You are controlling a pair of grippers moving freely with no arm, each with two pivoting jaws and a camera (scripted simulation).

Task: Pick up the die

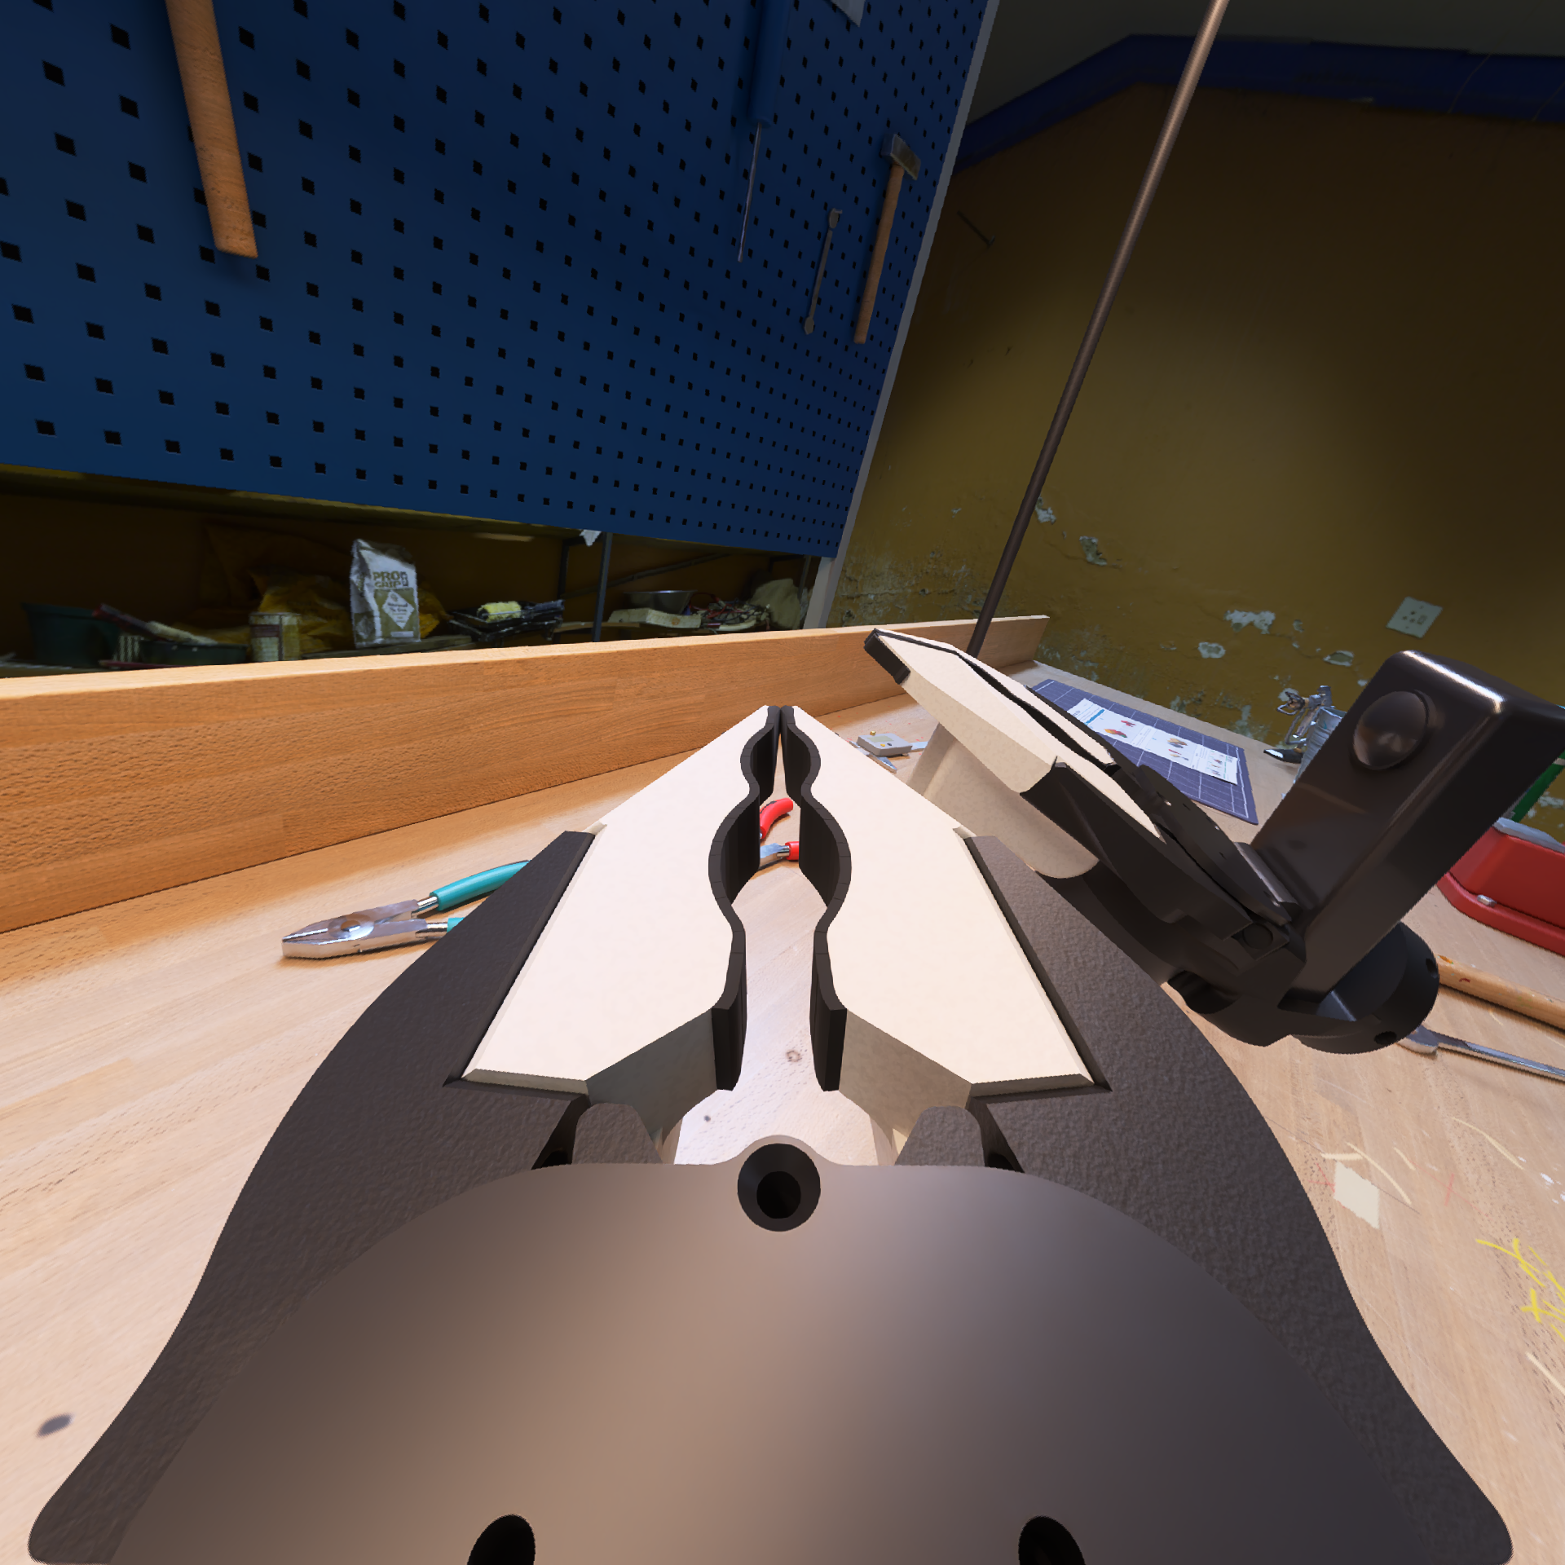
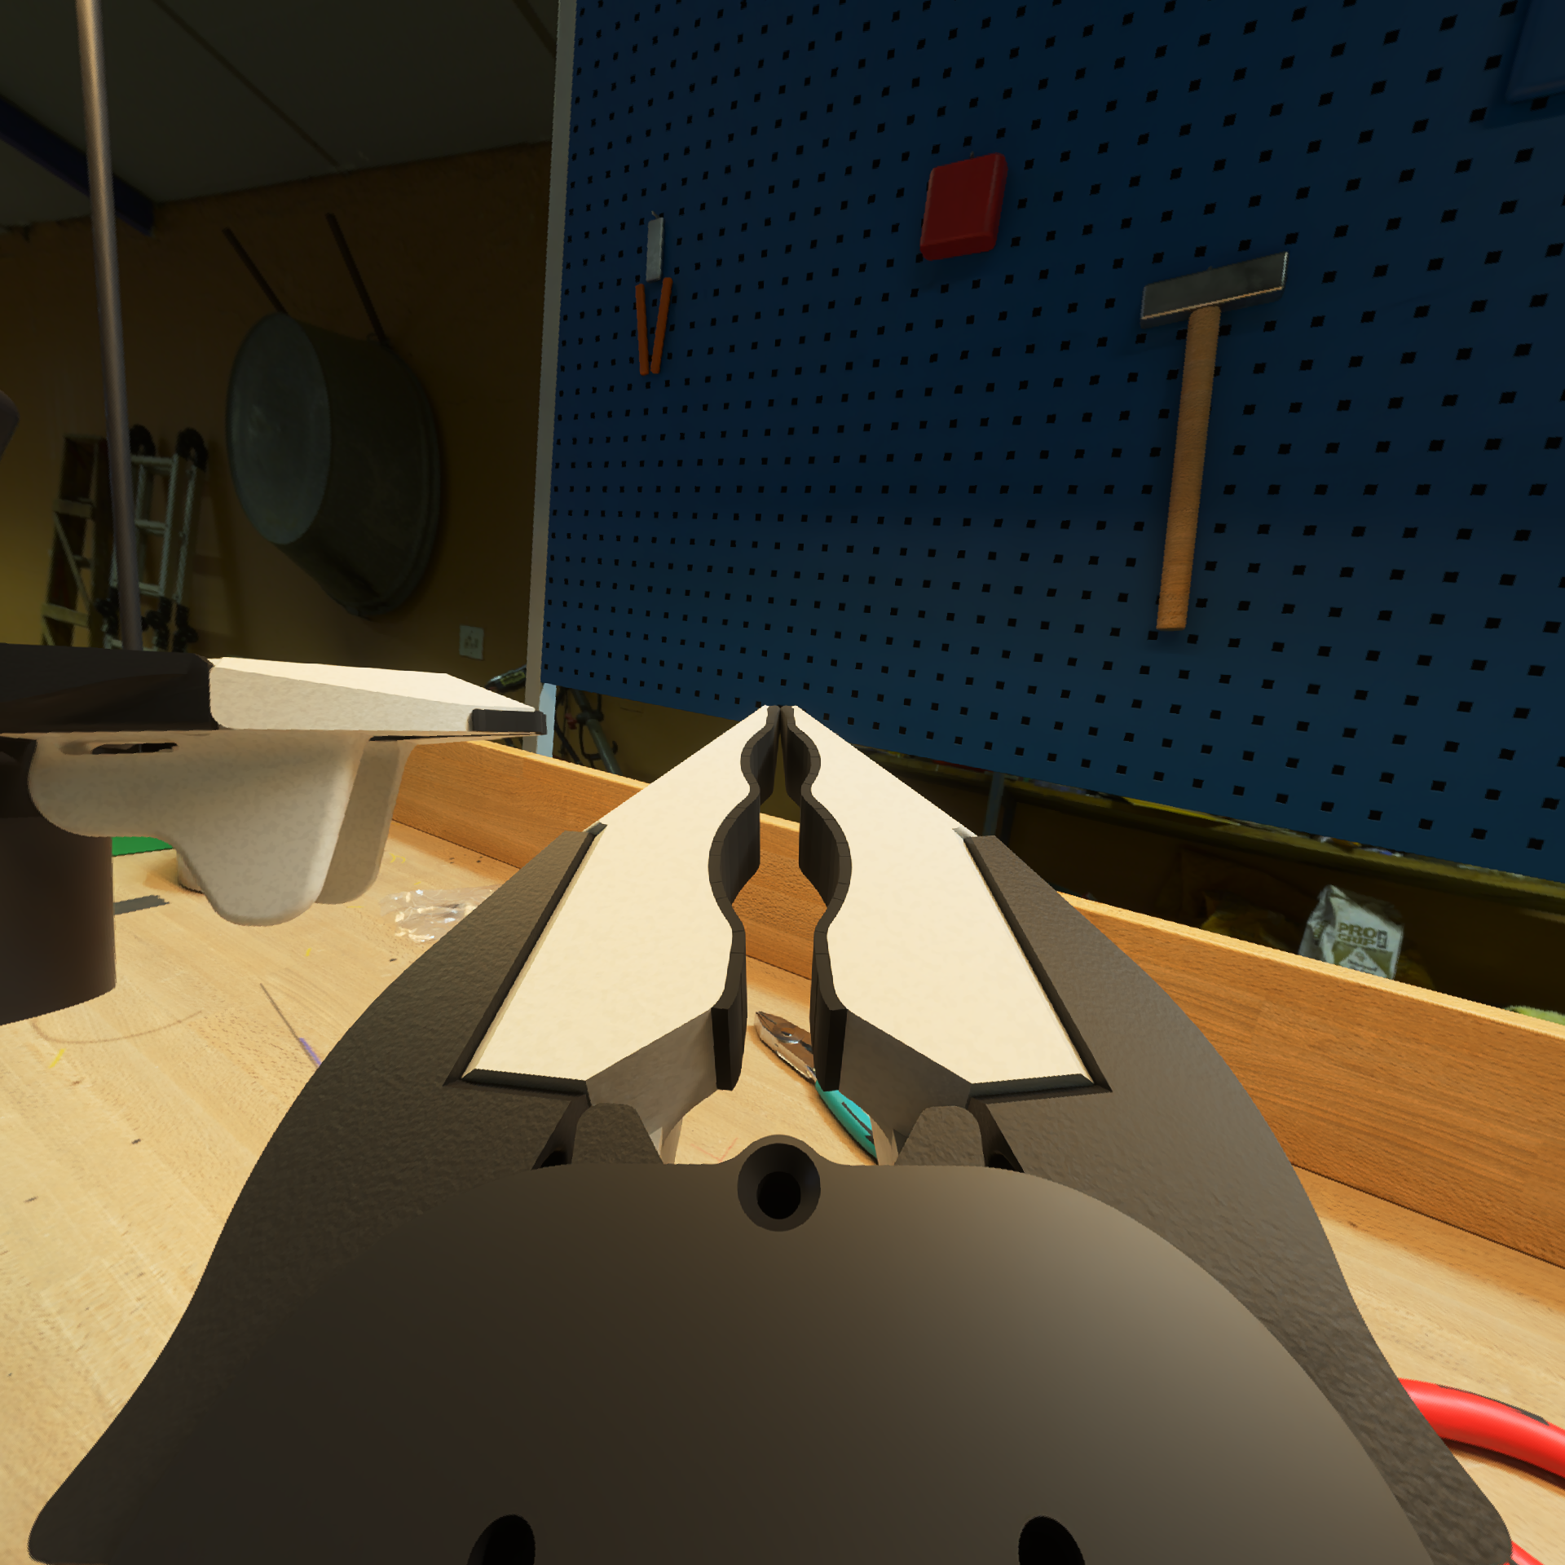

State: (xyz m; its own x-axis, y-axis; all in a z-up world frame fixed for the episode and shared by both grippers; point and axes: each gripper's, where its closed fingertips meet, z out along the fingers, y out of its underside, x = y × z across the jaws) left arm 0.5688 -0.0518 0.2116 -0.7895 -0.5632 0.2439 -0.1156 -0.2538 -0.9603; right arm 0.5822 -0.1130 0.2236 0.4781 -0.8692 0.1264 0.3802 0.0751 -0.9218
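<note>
- The left gripper hung over the workbench, fingertips together, clamping nothing.
- The right gripper was likewise closed and empty.
- Teal-handled pliers lay left of the left gripper.
- The die was not visible.

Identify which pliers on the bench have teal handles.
The teal-handled pliers lie left of the left gripper; the red-handled pair shows between its fingers.

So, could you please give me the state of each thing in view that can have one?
left gripper: shut, empty, above the bench
right gripper: shut, empty
teal-handled pliers: lying flat on the workbench
hammer: hanging on the pegboard
die: not visible in either view
</note>
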